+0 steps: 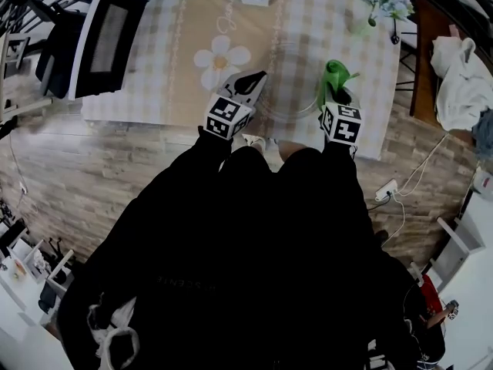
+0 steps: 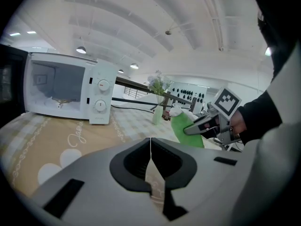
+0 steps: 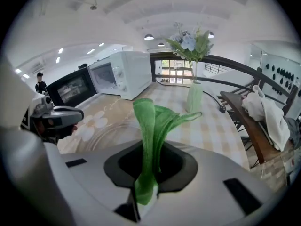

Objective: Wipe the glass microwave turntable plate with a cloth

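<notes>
On desk (image 1: 154, 99), between both grippers: glass turntable plate (image 1: 293, 91), rim faint, apparently lying flat. Right gripper (image 1: 337, 95) fingers clamped on green cloth (image 3: 148, 121); plate just to its left. Left gripper (image 1: 256, 78) fingers together, empty.

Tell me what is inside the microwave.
The microwave stands open. Its white cavity holds only a small turntable support on the floor, and the glass plate lies out on the table. The cavity's right wall is hidden behind the control panel.

Microwave door (image 2: 8, 84) — cut off at L edge; glass plate (image 1: 286, 83) faint.
</notes>
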A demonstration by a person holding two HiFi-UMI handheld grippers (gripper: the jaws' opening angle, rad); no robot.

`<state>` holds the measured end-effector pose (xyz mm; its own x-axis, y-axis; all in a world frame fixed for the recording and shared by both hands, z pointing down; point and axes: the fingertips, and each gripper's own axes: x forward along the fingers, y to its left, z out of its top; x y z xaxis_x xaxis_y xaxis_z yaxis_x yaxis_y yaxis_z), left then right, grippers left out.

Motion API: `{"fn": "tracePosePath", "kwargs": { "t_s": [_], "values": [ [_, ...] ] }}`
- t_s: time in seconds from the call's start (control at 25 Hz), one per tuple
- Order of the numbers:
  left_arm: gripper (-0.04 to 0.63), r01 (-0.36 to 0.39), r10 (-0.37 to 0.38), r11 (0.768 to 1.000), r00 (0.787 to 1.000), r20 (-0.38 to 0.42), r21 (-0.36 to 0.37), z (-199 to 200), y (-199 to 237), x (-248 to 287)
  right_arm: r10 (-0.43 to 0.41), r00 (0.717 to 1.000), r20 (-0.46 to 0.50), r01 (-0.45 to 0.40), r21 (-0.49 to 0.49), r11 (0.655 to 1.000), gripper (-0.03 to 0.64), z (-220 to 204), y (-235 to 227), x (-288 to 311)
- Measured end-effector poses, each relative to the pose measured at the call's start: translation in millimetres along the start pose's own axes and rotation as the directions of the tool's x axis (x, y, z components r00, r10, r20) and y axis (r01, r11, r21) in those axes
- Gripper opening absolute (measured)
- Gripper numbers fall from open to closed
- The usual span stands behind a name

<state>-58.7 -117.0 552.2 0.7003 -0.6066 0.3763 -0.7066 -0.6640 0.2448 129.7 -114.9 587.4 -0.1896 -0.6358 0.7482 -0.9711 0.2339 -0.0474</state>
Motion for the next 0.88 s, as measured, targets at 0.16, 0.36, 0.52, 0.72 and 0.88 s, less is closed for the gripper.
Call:
{"fn": "tracePosePath", "kwargs": {
  "t_s": [0.16,0.36,0.52,0.72,0.88],
  "values": [
    [0.023,-0.038,0.038,0.999,0.999,0.002,-0.011,-6,15,-14,0.080,0.996,0.036,-0.080,0.012,0.997,0.066,20,39,-1],
    [0.023,-0.081,0.081,0.996,0.997,0.002,-0.031,-14,29,-27,0.180,0.983,0.041,-0.180,-0.002,0.984,0.066,32,95,11],
    [0.023,-0.117,0.117,0.992,0.993,0.005,-0.044,-21,38,-40,0.252,0.968,0.014,-0.251,-0.035,0.967,0.066,30,141,25],
    [0.023,-0.144,0.144,0.987,0.990,-0.003,-0.073,-32,46,-51,0.313,0.948,-0.048,-0.316,-0.066,0.946,0.066,17,187,46],
    [0.023,-0.156,0.155,0.985,0.988,-0.012,-0.077,-39,52,-56,0.342,0.936,-0.087,-0.349,-0.095,0.932,0.066,7,211,59]
  ]
}}
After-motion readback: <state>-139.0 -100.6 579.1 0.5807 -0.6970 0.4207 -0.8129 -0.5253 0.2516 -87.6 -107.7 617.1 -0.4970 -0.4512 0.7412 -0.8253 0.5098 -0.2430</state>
